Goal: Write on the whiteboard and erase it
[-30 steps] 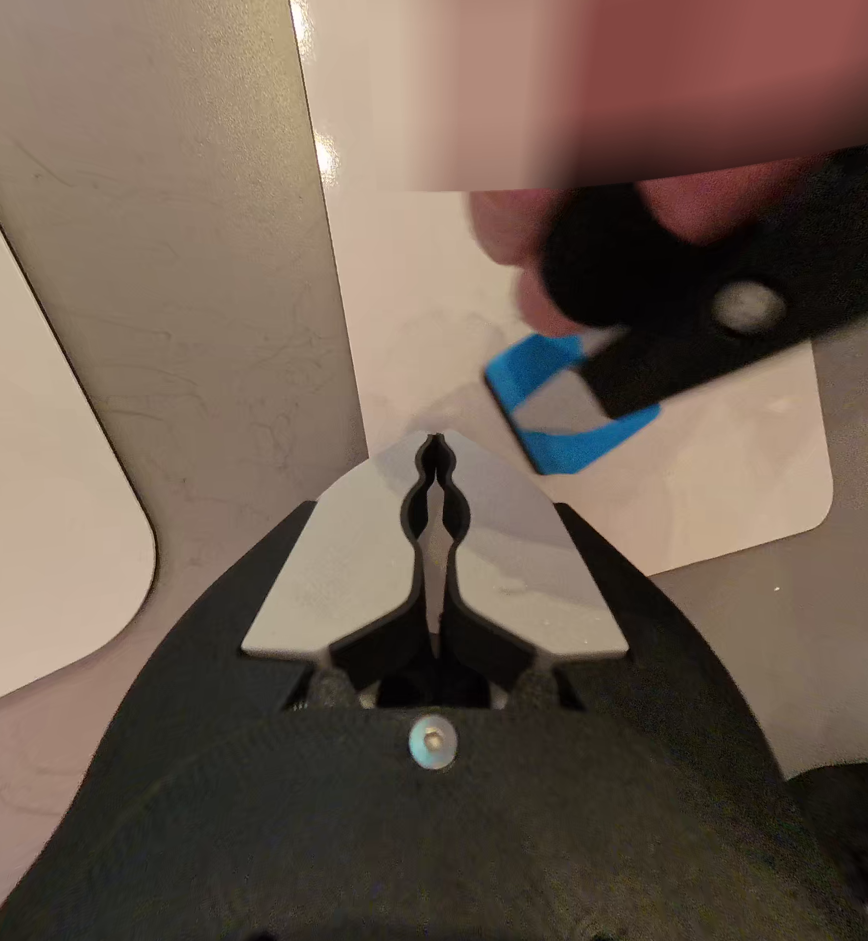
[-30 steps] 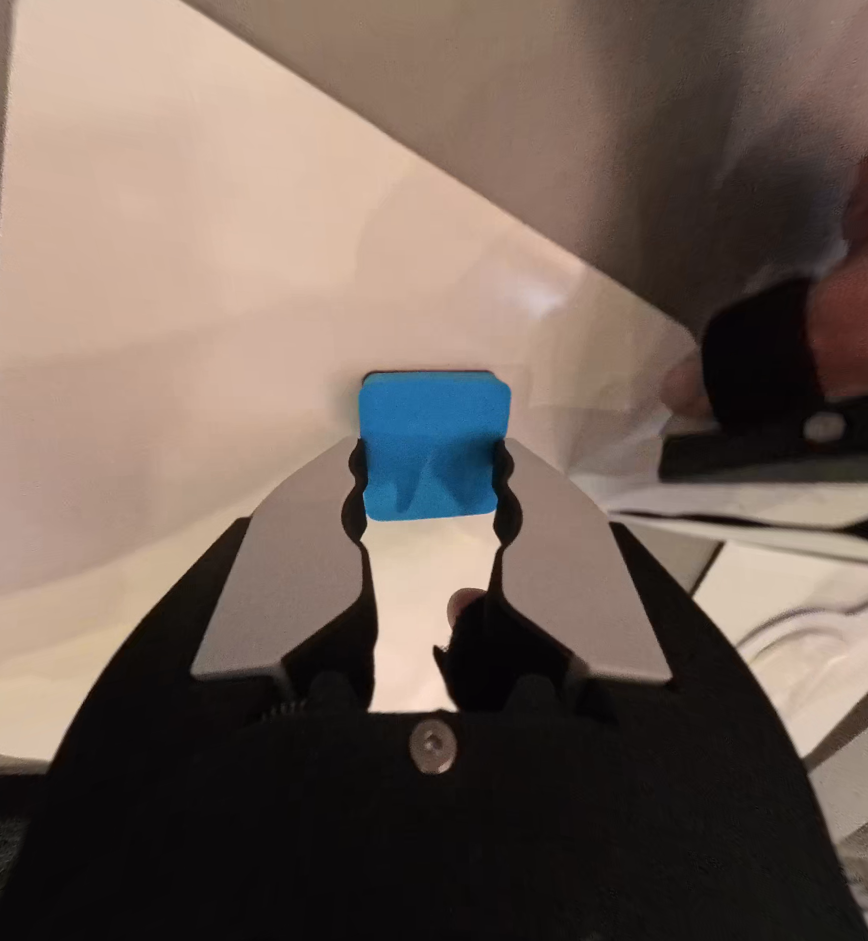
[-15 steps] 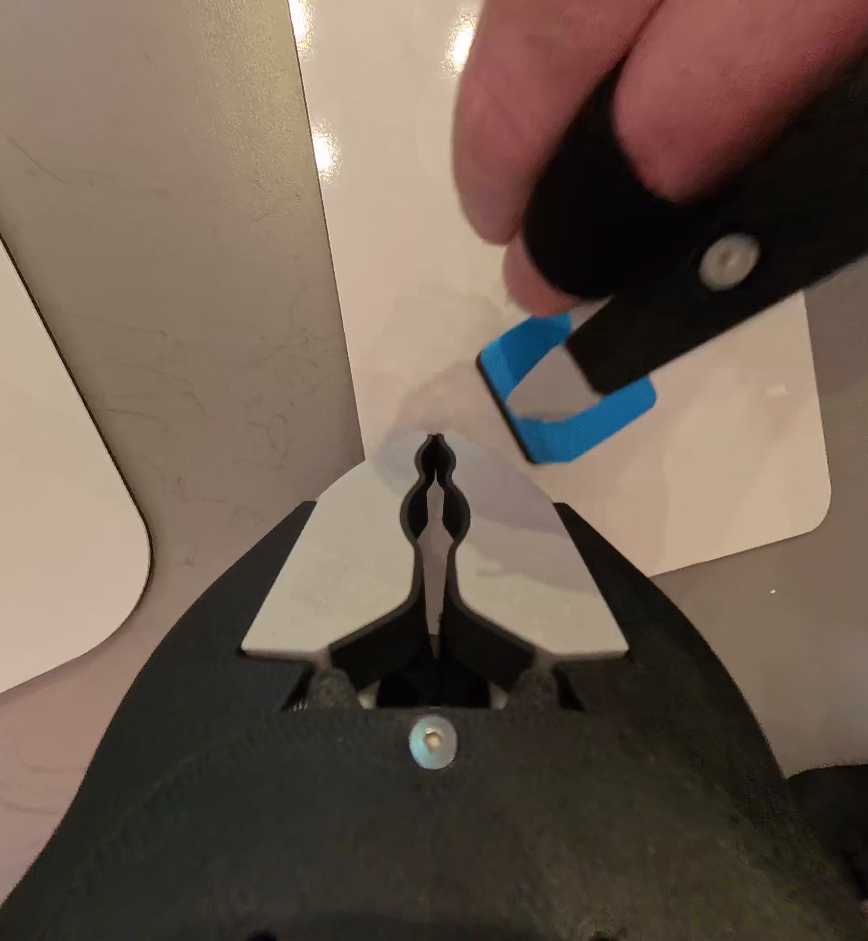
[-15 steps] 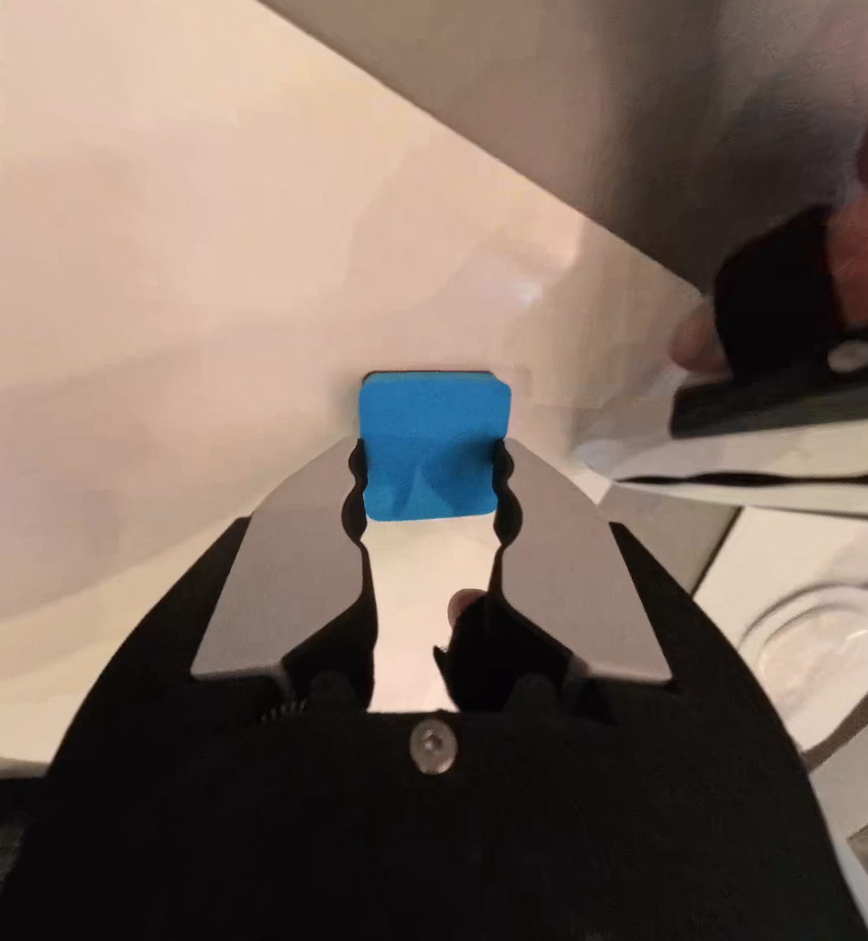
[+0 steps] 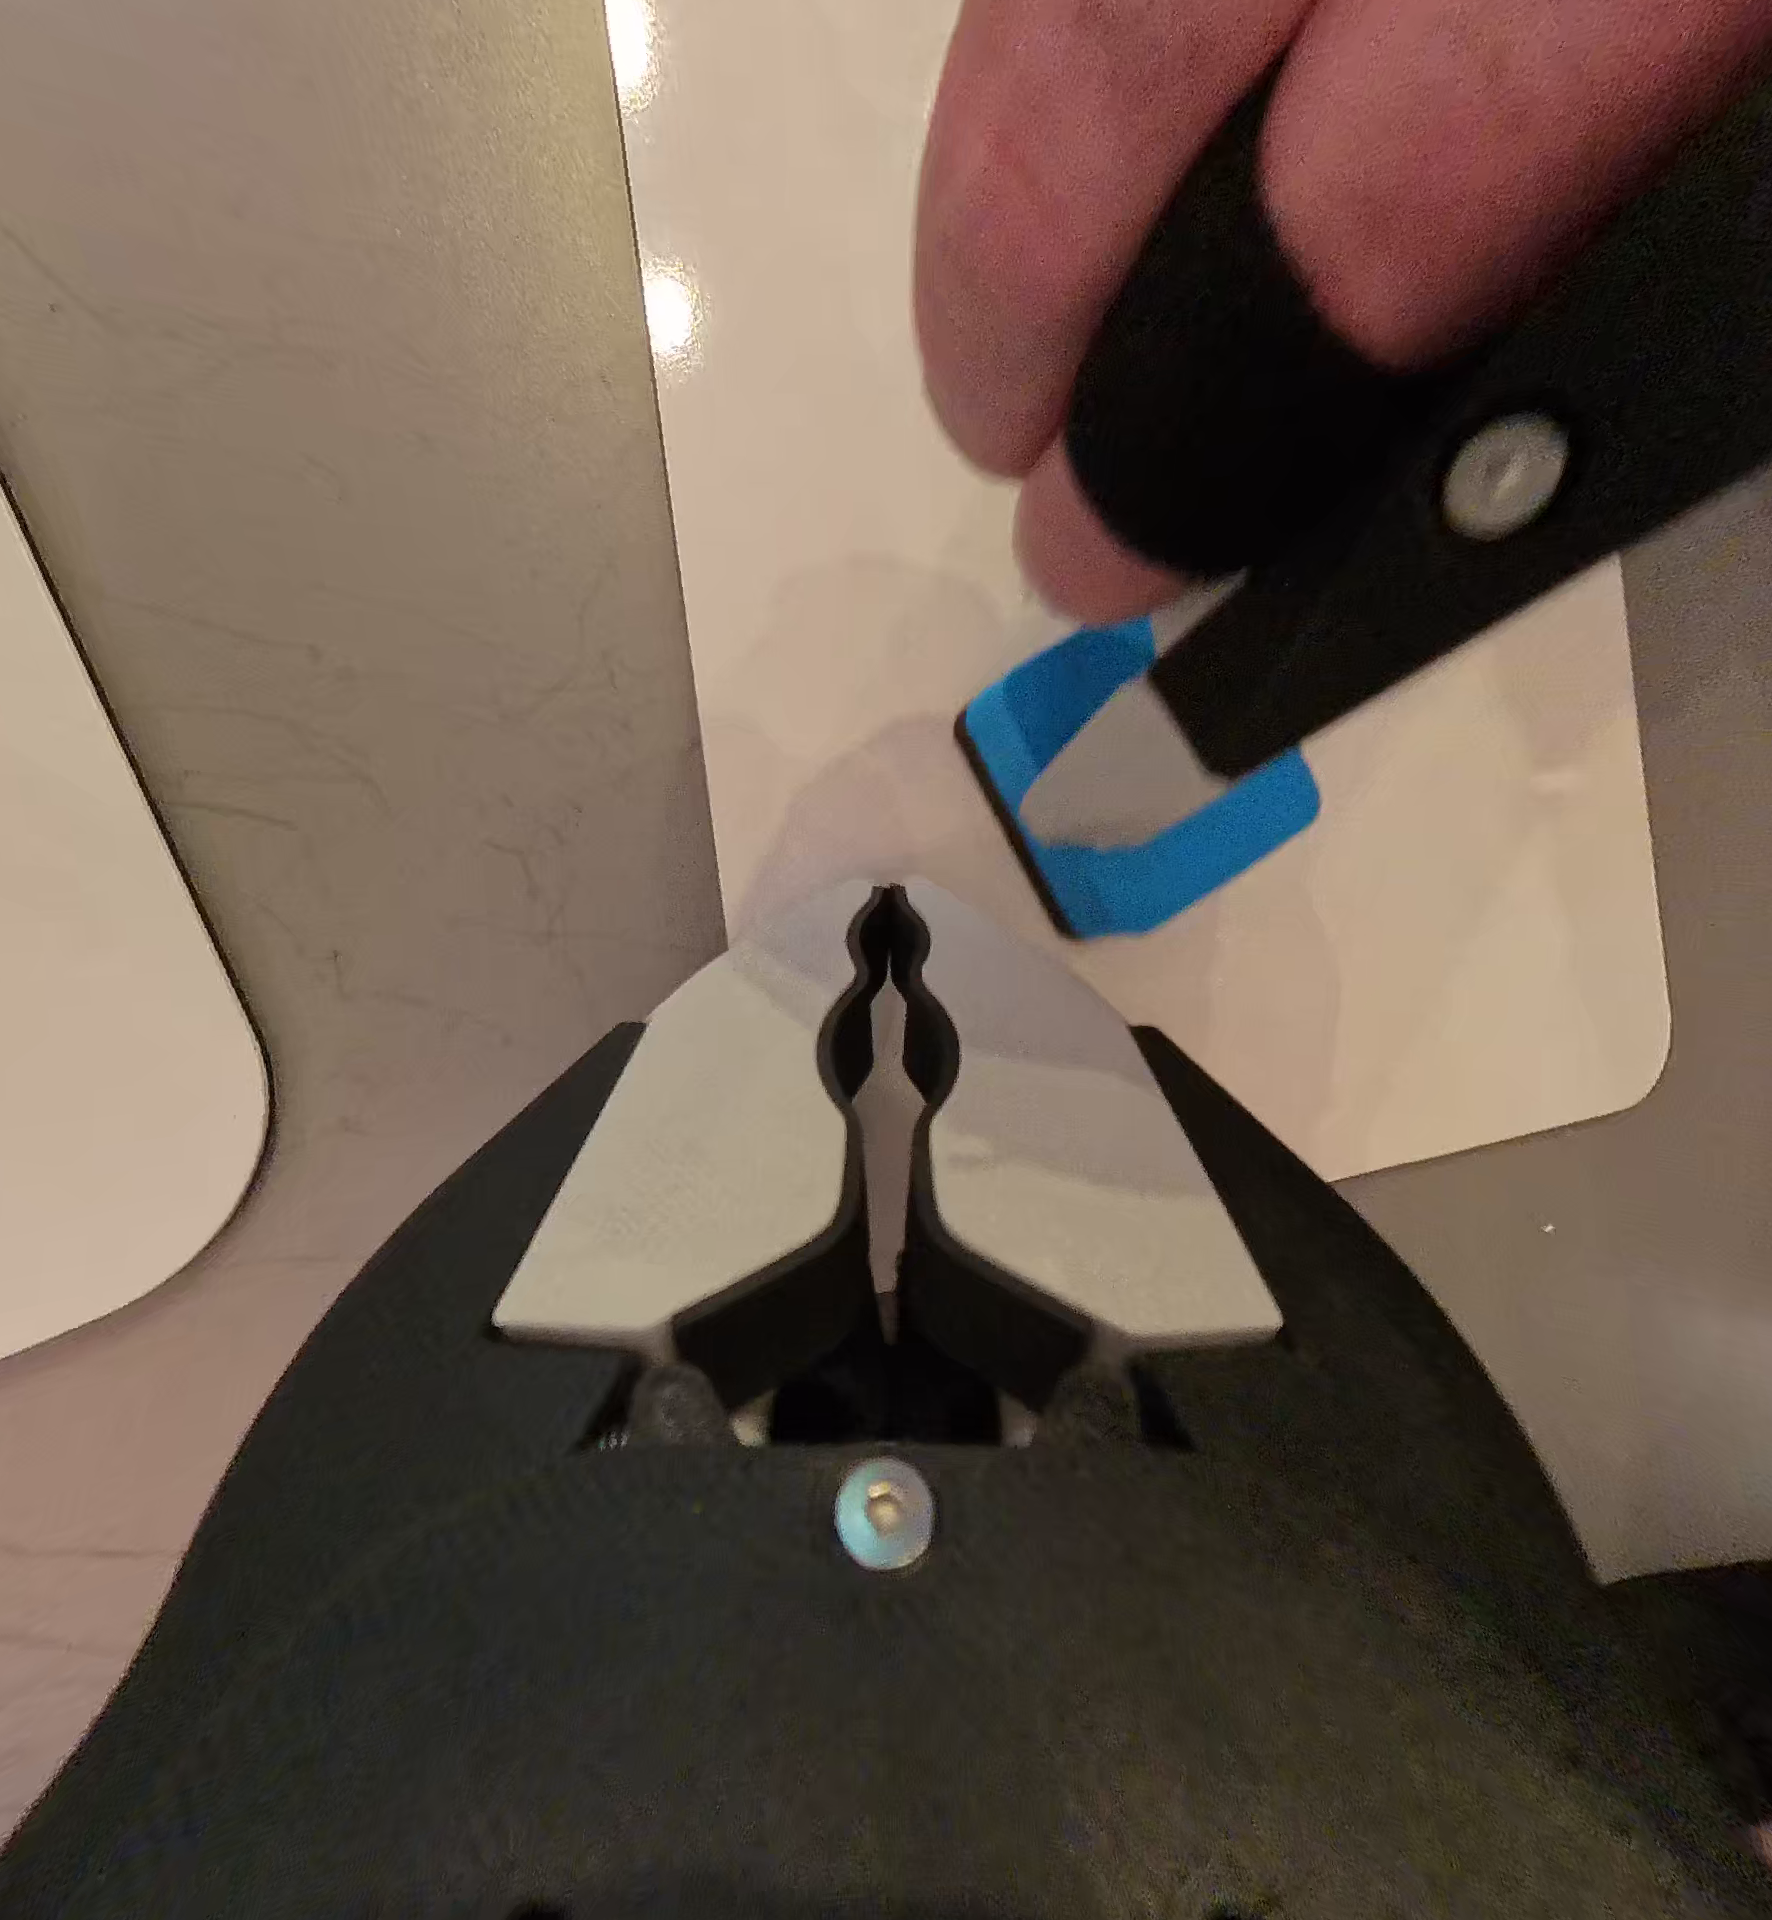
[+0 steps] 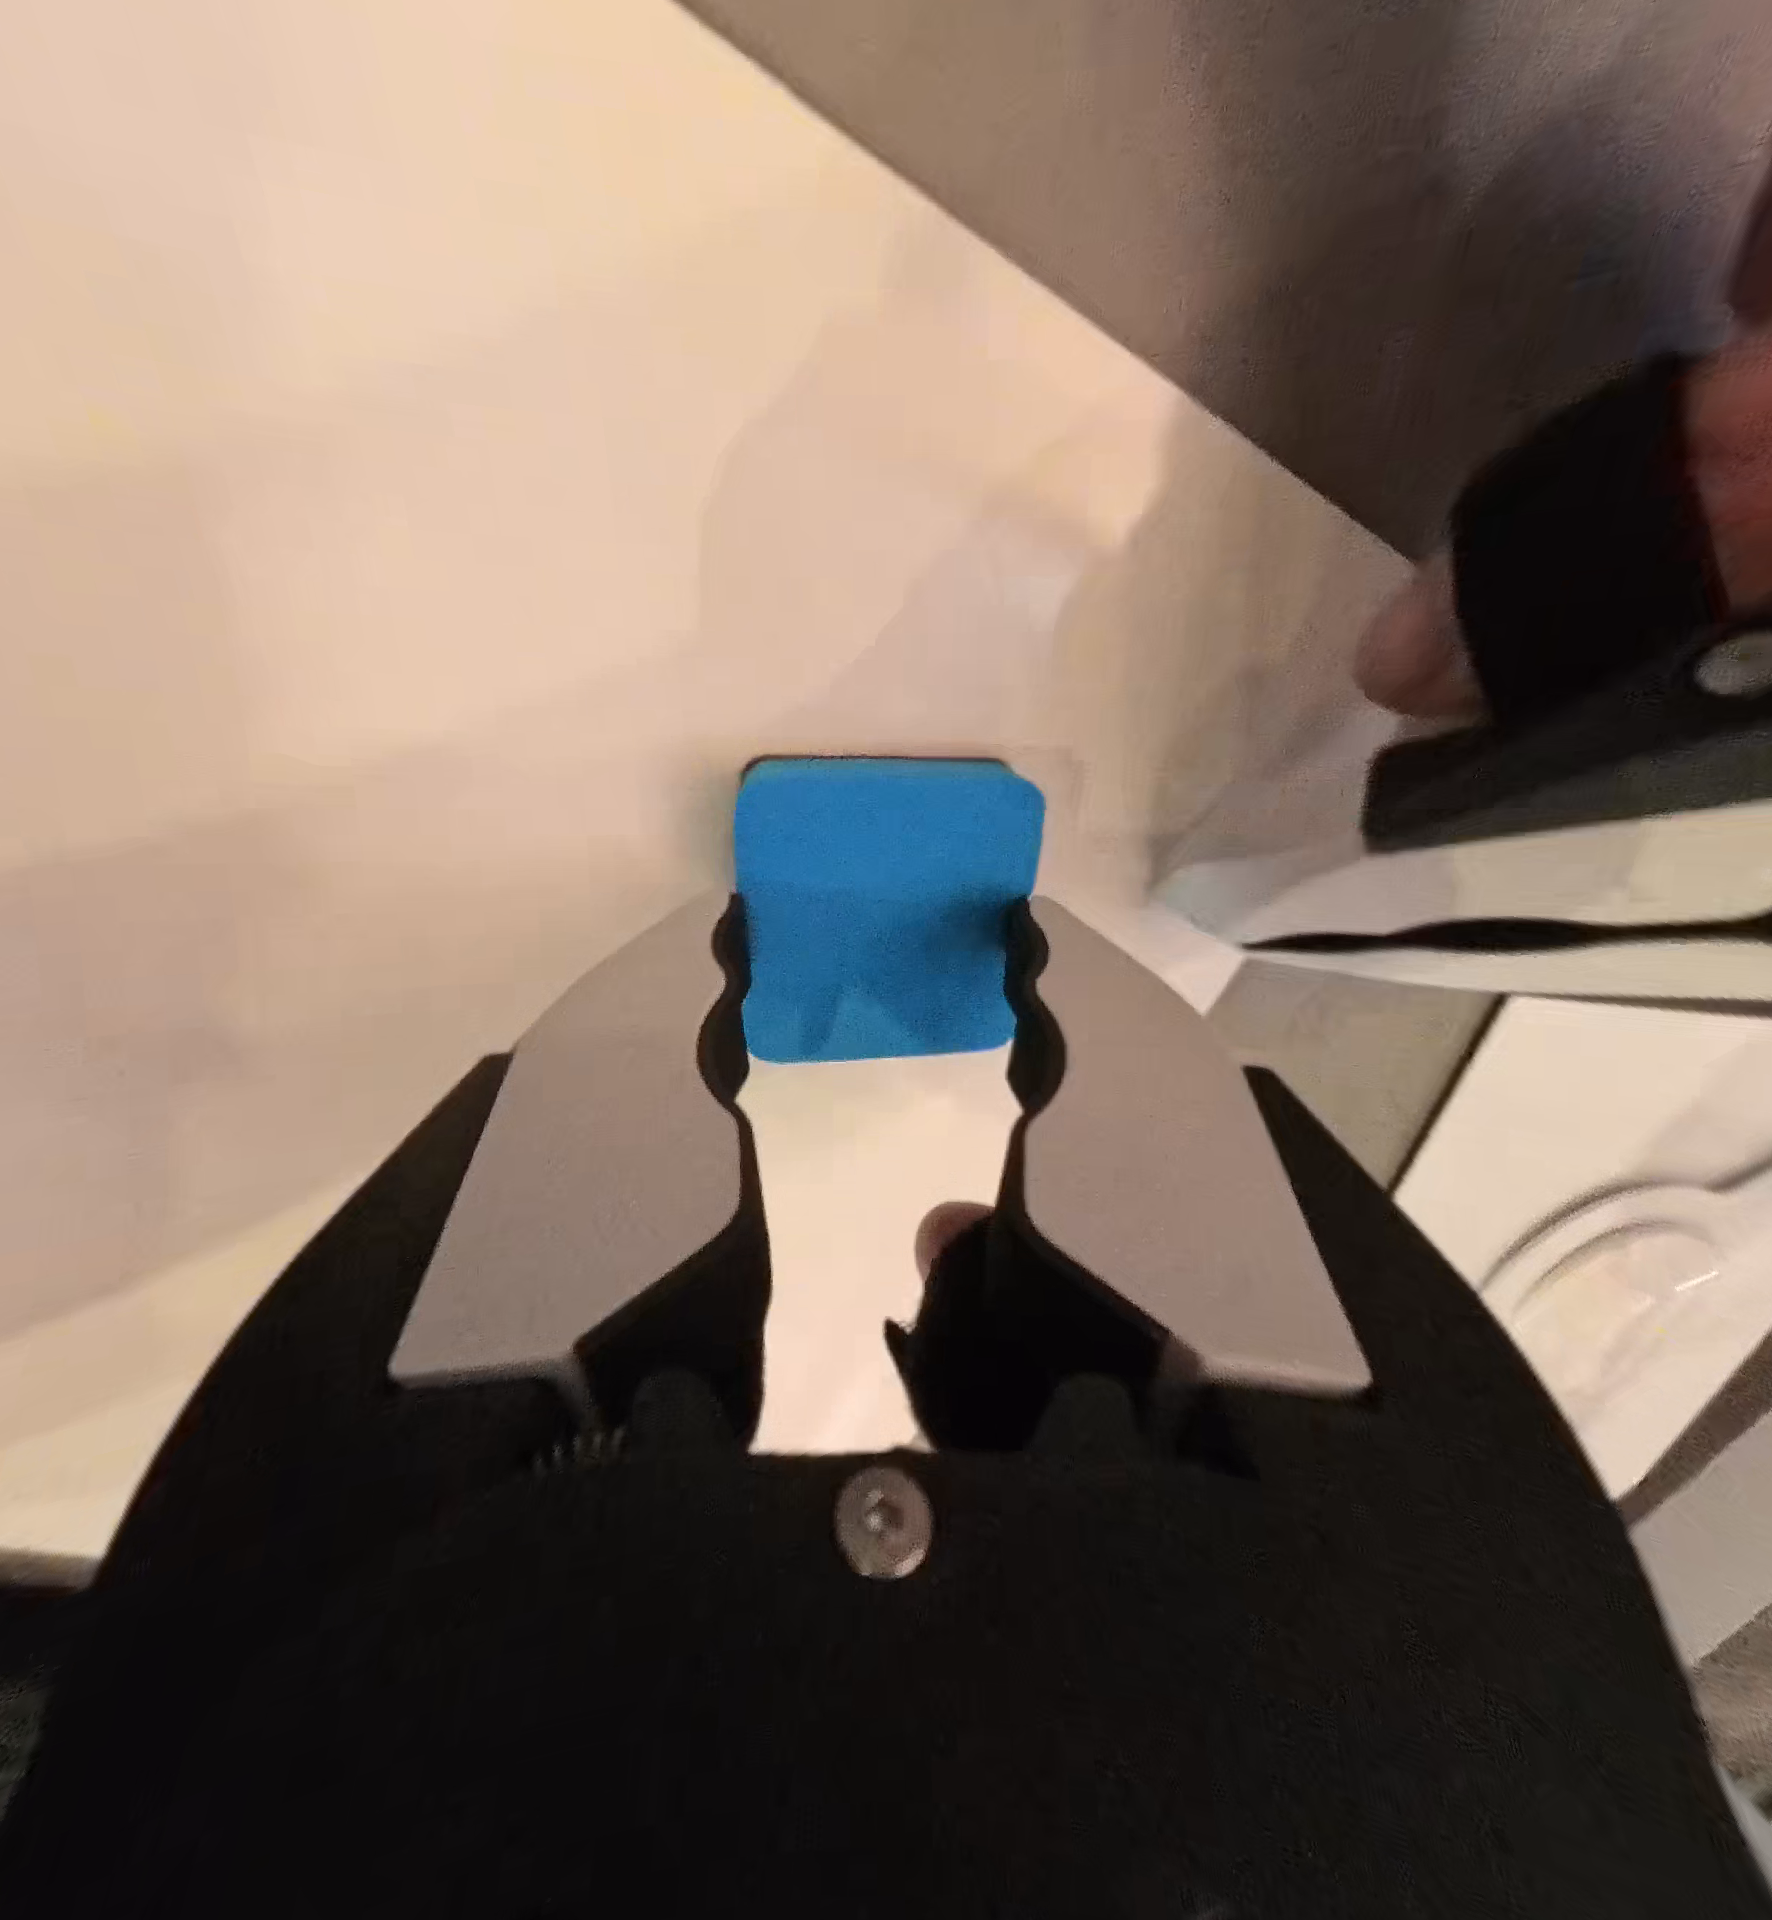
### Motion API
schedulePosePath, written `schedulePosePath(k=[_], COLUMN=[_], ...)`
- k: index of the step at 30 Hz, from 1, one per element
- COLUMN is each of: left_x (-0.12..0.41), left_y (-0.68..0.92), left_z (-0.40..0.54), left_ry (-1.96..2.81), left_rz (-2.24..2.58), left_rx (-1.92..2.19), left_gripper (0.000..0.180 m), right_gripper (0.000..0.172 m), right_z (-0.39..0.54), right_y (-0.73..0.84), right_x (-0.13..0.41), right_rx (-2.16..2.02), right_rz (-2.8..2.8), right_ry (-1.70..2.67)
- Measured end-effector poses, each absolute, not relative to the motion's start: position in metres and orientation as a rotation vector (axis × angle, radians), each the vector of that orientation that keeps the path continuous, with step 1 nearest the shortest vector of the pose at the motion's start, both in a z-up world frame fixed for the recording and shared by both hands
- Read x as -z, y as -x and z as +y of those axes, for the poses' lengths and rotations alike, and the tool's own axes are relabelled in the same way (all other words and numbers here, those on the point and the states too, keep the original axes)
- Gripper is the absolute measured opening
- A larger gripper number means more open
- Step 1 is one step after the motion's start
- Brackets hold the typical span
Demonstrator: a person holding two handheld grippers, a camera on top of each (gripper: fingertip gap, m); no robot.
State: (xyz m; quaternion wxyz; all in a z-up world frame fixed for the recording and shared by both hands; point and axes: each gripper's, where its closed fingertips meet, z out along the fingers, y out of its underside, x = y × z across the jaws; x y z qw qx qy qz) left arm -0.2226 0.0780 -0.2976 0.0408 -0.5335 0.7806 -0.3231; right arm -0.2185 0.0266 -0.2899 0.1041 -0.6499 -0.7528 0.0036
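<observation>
Right wrist view showed the blue eraser [image 6: 877,914] clamped between the right gripper [image 6: 877,966] pads, its dark underside flat on the whiteboard [image 6: 342,520]. It looked light and soft, foam dimpling under the squeeze (so a side grip, low on the block, seemed safest). Left wrist view alone showed the board's rounded near-right corner and the eraser near the board's middle, just beyond the left gripper [image 5: 892,899], whose fingers were pressed together on nothing. No marks were visible on the board in either view.
</observation>
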Motion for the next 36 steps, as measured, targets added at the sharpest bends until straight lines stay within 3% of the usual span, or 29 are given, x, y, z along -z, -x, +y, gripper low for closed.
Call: schedulePosePath(k=[17,28,36], left_x=[0.297,0.297,0.296], left_y=[0.223,0.238,0.237], left_z=[0.076,0.070,0.078], left_ry=[1.635,1.703,1.657], left_rz=[2.404,2.465,2.451], left_rx=[1.001,0.999,0.936], left_gripper=[0.000,0.000,0.000], right_gripper=[0.049,0.049,0.049], right_z=[0.036,0.037,0.013], right_y=[0.187,0.082,-0.012], right_x=[0.252,0.238,0.256], right_rx=[-0.240,-0.087,0.043], right_rz=[-1.904,-1.669,-1.534], right_ry=[1.891,2.104,2.360])
